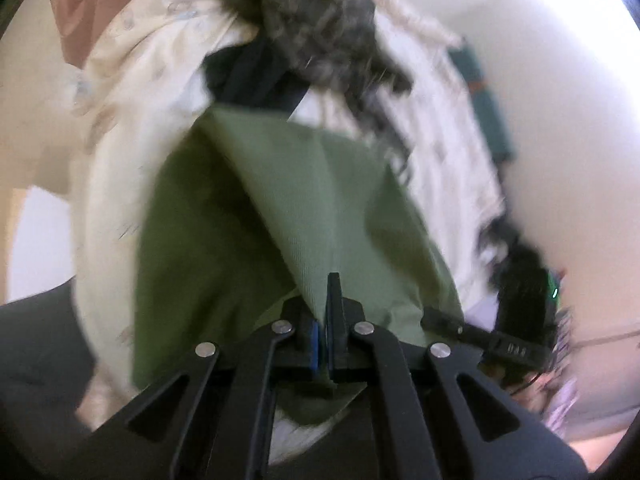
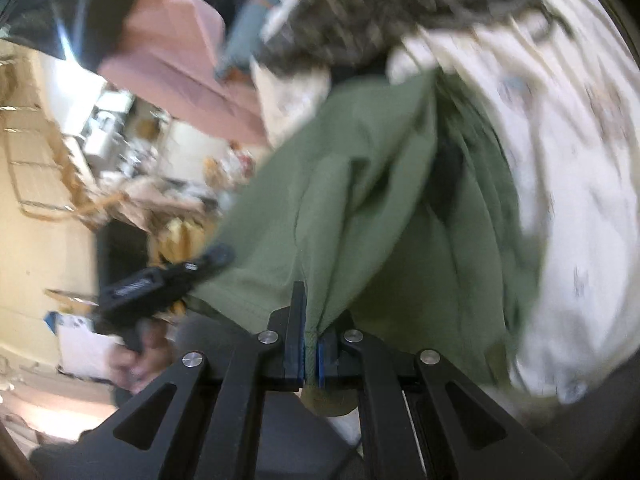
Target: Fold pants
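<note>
Olive green pants (image 1: 280, 208) hang in front of me over a bed, lifted by one edge. My left gripper (image 1: 320, 308) is shut on that edge, with cloth pinched between its blue pads. In the right wrist view the pants (image 2: 380, 200) drape in long folds. My right gripper (image 2: 312, 320) is shut on a hemmed edge of them. Each gripper shows in the other's view. The right gripper (image 1: 434, 317) is at the cloth's right corner. The left gripper (image 2: 218, 258) is at its left side, held by a hand (image 2: 136, 356). The frames are blurred by motion.
Under the pants lies a cream patterned bed sheet (image 1: 120, 120) (image 2: 580, 200). A grey fuzzy blanket (image 1: 312, 12) and a black garment (image 1: 256, 76) lie at the far end, with a pink cloth (image 2: 180, 60) beside them. A cluttered room floor (image 2: 132, 148) is at the left.
</note>
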`<state>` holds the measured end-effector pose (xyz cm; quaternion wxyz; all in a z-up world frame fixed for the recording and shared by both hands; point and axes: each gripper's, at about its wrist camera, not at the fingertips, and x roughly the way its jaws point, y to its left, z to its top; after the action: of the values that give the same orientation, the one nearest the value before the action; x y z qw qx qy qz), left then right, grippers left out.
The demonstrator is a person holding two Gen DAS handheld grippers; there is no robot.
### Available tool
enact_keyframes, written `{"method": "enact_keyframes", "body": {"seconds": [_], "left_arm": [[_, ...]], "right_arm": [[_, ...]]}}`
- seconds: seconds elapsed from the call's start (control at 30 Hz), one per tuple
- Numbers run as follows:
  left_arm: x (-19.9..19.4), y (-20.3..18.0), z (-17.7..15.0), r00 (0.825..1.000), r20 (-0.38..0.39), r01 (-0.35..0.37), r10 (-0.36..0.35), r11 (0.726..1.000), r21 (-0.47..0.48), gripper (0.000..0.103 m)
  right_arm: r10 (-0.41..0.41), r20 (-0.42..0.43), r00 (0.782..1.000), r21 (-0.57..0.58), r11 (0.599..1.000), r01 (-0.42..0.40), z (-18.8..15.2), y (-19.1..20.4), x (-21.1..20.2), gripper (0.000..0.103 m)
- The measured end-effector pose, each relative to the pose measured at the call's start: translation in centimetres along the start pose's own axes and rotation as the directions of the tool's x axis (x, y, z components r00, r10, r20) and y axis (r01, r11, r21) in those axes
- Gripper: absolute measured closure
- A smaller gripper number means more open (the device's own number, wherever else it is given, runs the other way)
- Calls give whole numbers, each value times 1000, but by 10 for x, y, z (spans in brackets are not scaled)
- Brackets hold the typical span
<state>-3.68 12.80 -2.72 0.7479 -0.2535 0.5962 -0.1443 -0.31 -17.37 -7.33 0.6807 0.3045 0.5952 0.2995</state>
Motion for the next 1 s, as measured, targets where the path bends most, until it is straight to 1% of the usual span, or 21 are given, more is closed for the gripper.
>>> {"method": "enact_keyframes", "body": {"seconds": [0.07,0.1,0.13,0.2,0.27,0.3,0.37,0.4,0.43,0.5,0.57,0.6,0.63,0.7,0.77,0.8,0.87,0.9,0.93,0.97,1.0], "left_arm": [[14,13,-17,995,-53,-80,80,997,9,102],[26,16,-21,985,-85,-146,148,989,37,102],[32,19,-31,977,-103,-181,185,982,47,102],[52,30,-45,965,-163,-205,207,978,26,101],[61,29,-50,944,-162,-282,289,957,61,100],[61,27,-51,936,-152,-308,317,948,83,98],[58,25,-51,923,-152,-339,352,935,105,95],[54,23,-51,918,-154,-350,364,930,112,89],[46,21,-50,920,-147,-349,363,930,114,86],[26,20,-50,927,-124,-340,353,933,116,79],[7,14,-37,935,-52,-343,352,931,125,73],[-3,9,-26,936,0,-348,351,928,132,72],[-8,4,-17,939,44,-345,342,929,134,71],[-8,-6,12,941,113,-333,320,935,122,61],[3,-13,41,949,157,-294,275,949,116,60],[9,-12,54,949,163,-288,269,952,106,60],[38,-16,84,954,173,-265,243,958,112,60],[54,-16,98,948,191,-278,253,953,122,60],[72,-15,106,937,211,-311,279,940,140,60],[89,-12,116,929,210,-338,304,929,151,61],[104,-7,123,931,172,-345,321,928,139,63]], "right_arm": [[-50,-66,997,31,998,52,-22,-19,22,99],[-82,-101,991,63,994,89,-34,-34,36,99],[-129,-132,983,101,985,143,-46,-51,52,98],[-177,-160,971,173,964,204,-60,-77,72,95],[-187,-159,969,230,948,220,-66,-89,81,95],[-194,-156,969,226,948,226,-65,-87,80,93],[-222,-170,960,166,954,250,-64,-77,73,83],[-237,-180,955,139,955,263,-65,-72,67,73],[-253,-195,947,110,954,278,-65,-66,61,59],[-316,-208,926,47,942,332,-63,-55,44,50],[-399,-149,905,-69,917,393,-52,-35,19,50],[-414,-109,904,-111,909,403,-45,-26,10,50],[-417,-65,906,-146,903,405,-36,-17,1,50],[-389,45,920,-183,902,390,-11,1,-14,50],[-355,116,928,-202,906,372,17,13,-15,50],[-336,146,930,-204,910,361,34,16,-9,50],[-287,169,943,-219,922,320,69,19,13,50],[-273,168,947,-227,924,307,83,22,26,51],[-284,169,944,-244,916,319,99,20,44,52],[-318,170,933,-261,898,354,113,16,63,52],[-335,167,927,-274,888,371,122,14,74,52]]}}
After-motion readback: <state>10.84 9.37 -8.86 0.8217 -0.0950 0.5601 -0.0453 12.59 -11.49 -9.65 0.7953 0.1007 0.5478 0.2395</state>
